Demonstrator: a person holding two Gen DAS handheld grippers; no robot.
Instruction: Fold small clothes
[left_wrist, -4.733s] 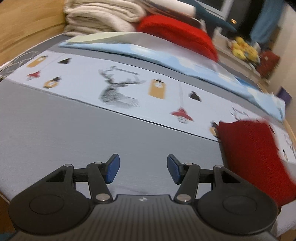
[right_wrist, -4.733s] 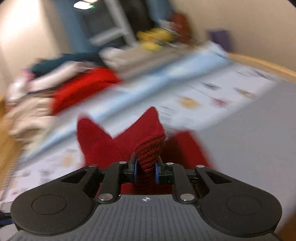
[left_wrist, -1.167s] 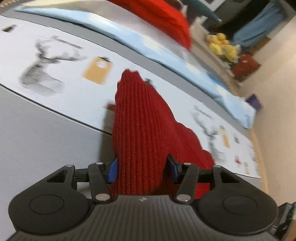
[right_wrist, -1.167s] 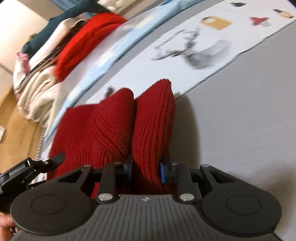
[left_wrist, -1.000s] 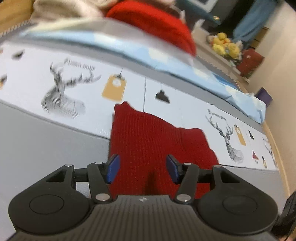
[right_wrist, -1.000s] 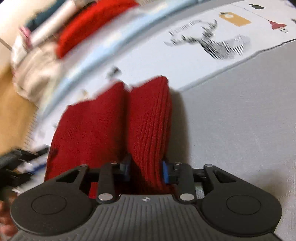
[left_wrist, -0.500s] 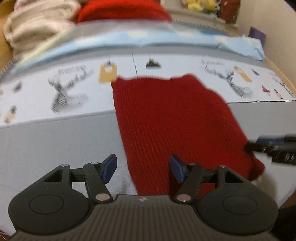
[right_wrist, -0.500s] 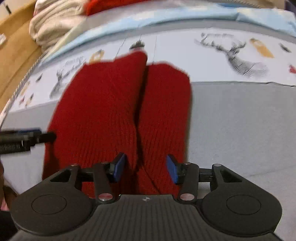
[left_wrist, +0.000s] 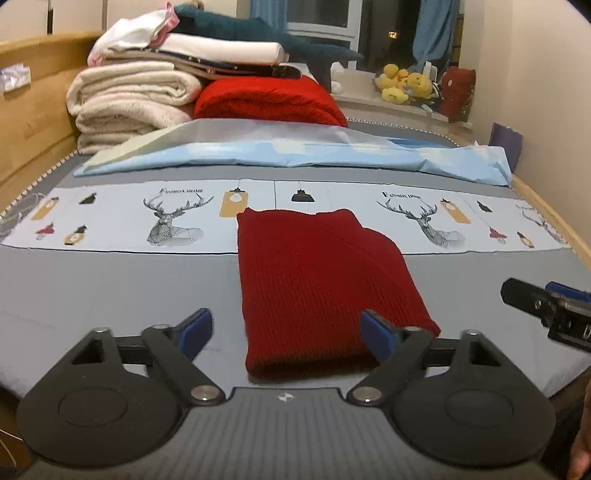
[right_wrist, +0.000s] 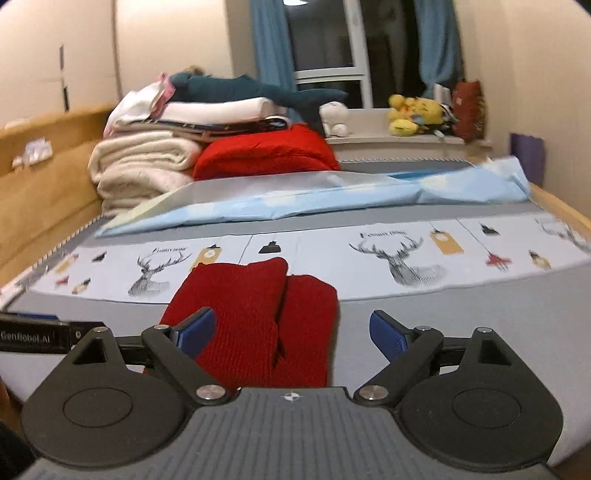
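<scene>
A dark red knitted piece of clothing (left_wrist: 317, 284) lies folded flat on the grey bed cover (left_wrist: 110, 284). Its far end sits on the white strip of cloth with deer pictures (left_wrist: 173, 221). In the right wrist view the same red knit (right_wrist: 258, 317) shows two parts side by side, with a dark gap running between them.

The left gripper (left_wrist: 284, 334) has its jaws opening wide, and its blue pads (left_wrist: 194, 330) do not touch anything. The near end of the red knit shows in the gap between the pads, but it lies on the bed and is not held.

The right gripper (right_wrist: 288, 334) also has its jaws opening wide. The red knit shows behind its left pad and the grey cover behind its right pad. It holds nothing.

In the left wrist view, the tip of the right gripper pokes in at 3 o'clock. In the right wrist view, the black side of the left gripper shows at 9 o'clock.

Far back, at about 11 o'clock, sits a pile of folded cream blankets (left_wrist: 129, 99) with a bright red blanket (left_wrist: 269, 99) just beside it. A light blue sheet (left_wrist: 295, 153) lies across the bed in front of them. Yellow soft toys (left_wrist: 404, 83) sit on the window ledge at 1 o'clock.
</scene>
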